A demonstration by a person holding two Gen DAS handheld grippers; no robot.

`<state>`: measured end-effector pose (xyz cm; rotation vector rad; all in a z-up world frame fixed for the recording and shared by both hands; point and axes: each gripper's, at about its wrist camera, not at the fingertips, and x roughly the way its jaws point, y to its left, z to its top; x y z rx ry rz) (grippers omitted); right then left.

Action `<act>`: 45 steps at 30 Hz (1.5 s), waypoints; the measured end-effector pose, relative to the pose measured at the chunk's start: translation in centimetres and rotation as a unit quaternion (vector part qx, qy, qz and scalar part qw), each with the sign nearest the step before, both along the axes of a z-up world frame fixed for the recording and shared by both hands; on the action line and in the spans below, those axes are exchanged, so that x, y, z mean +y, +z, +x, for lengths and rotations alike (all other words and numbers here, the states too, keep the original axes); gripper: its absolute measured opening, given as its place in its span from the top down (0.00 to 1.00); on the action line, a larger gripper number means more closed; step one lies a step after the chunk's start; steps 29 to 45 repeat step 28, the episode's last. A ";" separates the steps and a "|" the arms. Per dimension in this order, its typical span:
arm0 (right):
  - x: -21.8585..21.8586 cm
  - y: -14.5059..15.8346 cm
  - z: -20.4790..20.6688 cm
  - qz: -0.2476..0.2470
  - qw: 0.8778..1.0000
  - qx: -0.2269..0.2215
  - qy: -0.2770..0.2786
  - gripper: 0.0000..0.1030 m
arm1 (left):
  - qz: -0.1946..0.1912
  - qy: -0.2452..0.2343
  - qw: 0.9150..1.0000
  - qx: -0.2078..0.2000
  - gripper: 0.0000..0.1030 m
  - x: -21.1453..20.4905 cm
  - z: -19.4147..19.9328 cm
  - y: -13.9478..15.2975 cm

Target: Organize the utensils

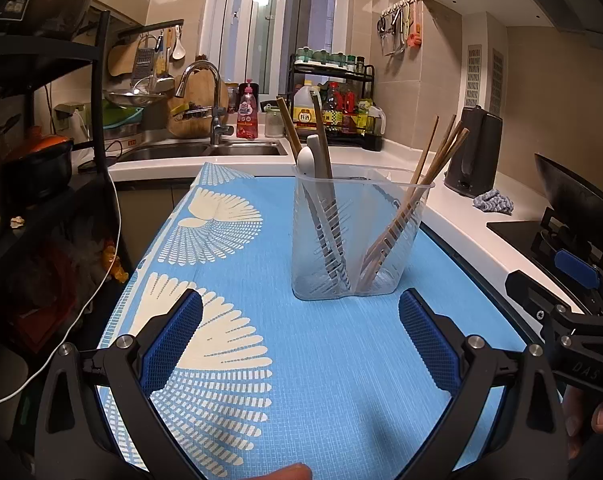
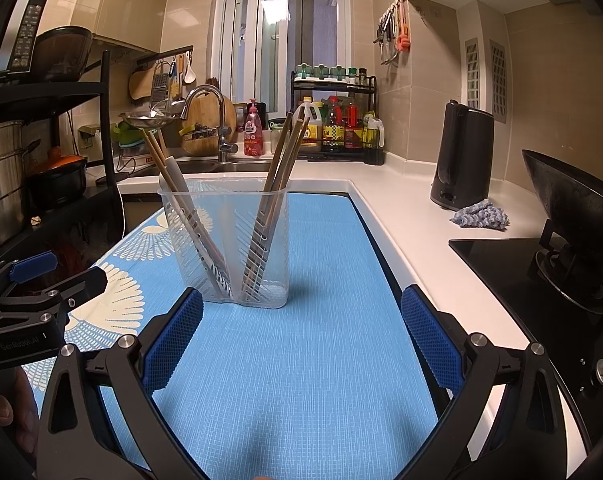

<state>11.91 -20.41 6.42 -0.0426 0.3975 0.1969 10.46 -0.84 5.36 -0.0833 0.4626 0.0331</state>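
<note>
Both tongs spread wide and empty: left gripper [image 1: 300, 322] and right gripper [image 2: 301, 320] hover low over the blue mat [image 1: 341, 360]. Clear two-compartment utensil holder [image 1: 355, 236] stands upright on the mat ahead; left compartment has a white spoon [image 1: 306, 160] and chopsticks, right compartment wooden chopsticks [image 1: 437, 156].

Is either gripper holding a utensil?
No, the left gripper and right gripper are open; chopsticks stand in the holder.

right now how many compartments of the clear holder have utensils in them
2. In the utensil holder, the left compartment holds a white spoon and wooden sticks; the right compartment holds chopsticks. Exact stick counts are unclear.
</note>
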 end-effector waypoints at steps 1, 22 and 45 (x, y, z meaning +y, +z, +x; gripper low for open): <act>0.0 0.0 0.0 0.000 1.000 0.000 0.000 0.05 | -0.001 0.000 1.000 0.001 0.07 0.1 0.0 0.0; 0.0 0.0 0.0 -0.001 1.000 -0.001 0.000 0.05 | -0.002 -0.005 1.000 0.000 0.07 0.0 0.1 -0.1; 0.1 -0.1 -0.1 -0.001 1.000 0.000 0.000 0.05 | -0.004 -0.001 1.000 0.009 0.07 0.2 0.3 -0.4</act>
